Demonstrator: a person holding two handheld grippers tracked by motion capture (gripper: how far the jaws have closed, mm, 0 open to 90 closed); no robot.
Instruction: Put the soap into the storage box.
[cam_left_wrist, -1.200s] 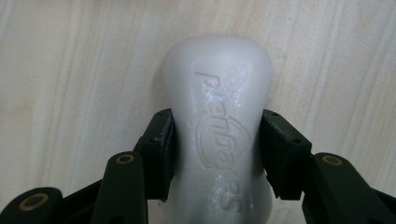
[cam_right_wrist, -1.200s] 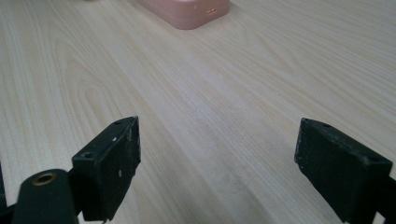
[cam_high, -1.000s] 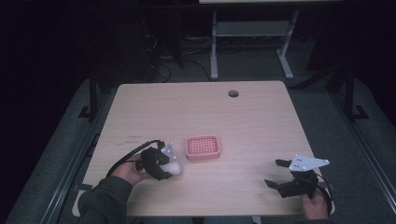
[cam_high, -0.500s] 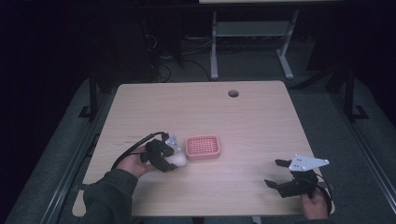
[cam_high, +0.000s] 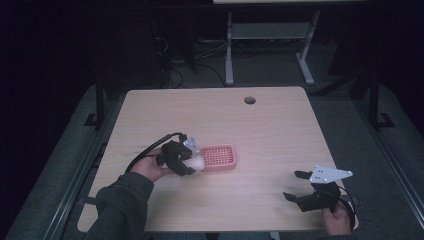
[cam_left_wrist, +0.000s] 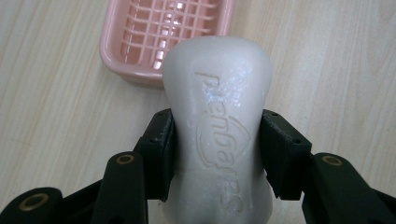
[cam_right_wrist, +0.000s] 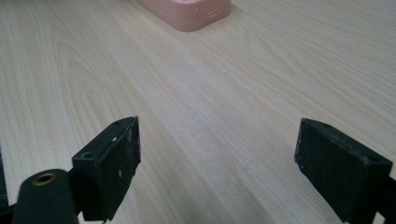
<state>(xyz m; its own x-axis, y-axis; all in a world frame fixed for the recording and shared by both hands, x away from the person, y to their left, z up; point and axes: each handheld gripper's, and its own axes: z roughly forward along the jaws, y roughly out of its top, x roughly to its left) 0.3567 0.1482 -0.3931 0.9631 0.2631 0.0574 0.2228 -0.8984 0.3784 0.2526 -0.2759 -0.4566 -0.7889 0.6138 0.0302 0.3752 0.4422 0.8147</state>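
Observation:
A white bar of soap (cam_left_wrist: 217, 116) with raised lettering is clamped between the jaws of my left gripper (cam_left_wrist: 217, 154). In the high view that left gripper (cam_high: 192, 162) holds the soap (cam_high: 196, 162) just off the left end of a pink soap dish (cam_high: 218, 157) with a grid floor, slightly above the table. From the left gripper view the pink dish (cam_left_wrist: 140, 42) lies just beyond the soap's tip. My right gripper (cam_high: 297, 186) rests low near the table's front right, open, with nothing between its jaws. In the right gripper view its jaws (cam_right_wrist: 217, 158) stand wide apart over bare wood, the dish (cam_right_wrist: 191, 11) far ahead.
The wooden table (cam_high: 270, 130) has a round cable hole (cam_high: 249, 100) near its far edge. A black cable (cam_high: 150, 147) trails from the left gripper. Dark floor and a metal frame (cam_high: 270, 35) lie behind the table.
My left gripper has carried the soap up and to the right, toward the pink dish's left end. The right gripper has stayed put.

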